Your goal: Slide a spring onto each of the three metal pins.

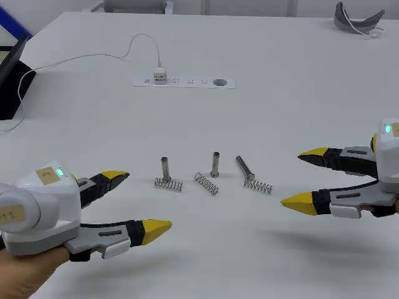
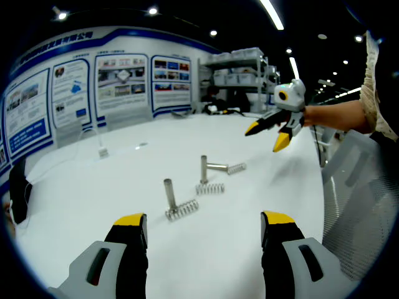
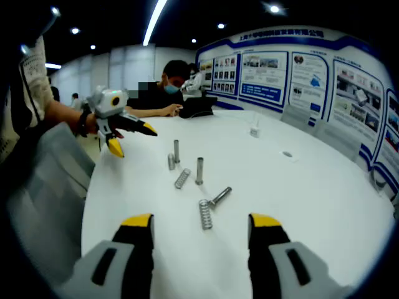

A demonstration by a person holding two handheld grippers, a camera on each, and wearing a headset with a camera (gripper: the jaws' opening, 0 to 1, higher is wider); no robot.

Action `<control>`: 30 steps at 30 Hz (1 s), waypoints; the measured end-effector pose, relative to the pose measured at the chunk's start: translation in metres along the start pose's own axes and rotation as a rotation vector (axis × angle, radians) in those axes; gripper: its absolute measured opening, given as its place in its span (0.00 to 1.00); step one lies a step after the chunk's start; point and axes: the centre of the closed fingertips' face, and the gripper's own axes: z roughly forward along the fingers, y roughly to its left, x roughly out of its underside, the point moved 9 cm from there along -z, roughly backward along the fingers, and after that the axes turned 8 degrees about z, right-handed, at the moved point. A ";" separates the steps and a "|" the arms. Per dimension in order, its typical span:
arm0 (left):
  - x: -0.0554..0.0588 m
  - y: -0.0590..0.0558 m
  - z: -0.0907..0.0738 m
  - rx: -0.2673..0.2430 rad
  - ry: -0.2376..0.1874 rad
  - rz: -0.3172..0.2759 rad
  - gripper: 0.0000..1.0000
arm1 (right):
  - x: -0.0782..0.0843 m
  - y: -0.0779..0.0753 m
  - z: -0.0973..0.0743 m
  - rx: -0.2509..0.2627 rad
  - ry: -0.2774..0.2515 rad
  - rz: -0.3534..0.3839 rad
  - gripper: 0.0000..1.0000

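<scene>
Between the left tongs (image 1: pixel 148 200) and right tongs (image 1: pixel 290 178), both gaping empty, lie pins (image 1: pixel 215 164) and springs (image 1: pixel 206 183).

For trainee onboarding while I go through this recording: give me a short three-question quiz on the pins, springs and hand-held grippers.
1. True or false: one of the springs already sits on a metal pin.
2. How many pins stand upright? A) one B) two C) three
3. Fill in: the left hand-held gripper and the right hand-held gripper both have their jaws ____.
Key: 1 false; 2 B; 3 open.
</scene>
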 end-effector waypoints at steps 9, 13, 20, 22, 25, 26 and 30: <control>0.000 0.000 0.003 0.010 -0.006 -0.005 0.75 | 0.000 -0.001 -0.003 0.022 0.001 0.024 0.62; -0.002 0.000 0.004 0.013 -0.007 -0.004 0.75 | 0.000 -0.001 -0.004 0.026 0.000 0.028 0.62; -0.004 0.001 0.005 0.016 -0.006 -0.001 0.75 | -0.001 -0.001 -0.006 0.032 -0.004 0.039 0.61; -0.005 0.001 0.004 0.017 -0.004 0.001 0.75 | 0.000 -0.001 -0.006 0.033 -0.001 0.042 0.61; -0.005 0.001 0.004 0.016 -0.004 0.000 0.75 | 0.000 -0.001 -0.006 0.033 -0.003 0.043 0.61; -0.005 0.001 0.004 0.015 -0.004 0.000 0.75 | 0.000 -0.001 -0.005 0.033 -0.003 0.043 0.61; -0.005 0.000 0.004 0.014 -0.002 -0.002 0.75 | 0.000 -0.001 -0.005 0.031 -0.001 0.046 0.60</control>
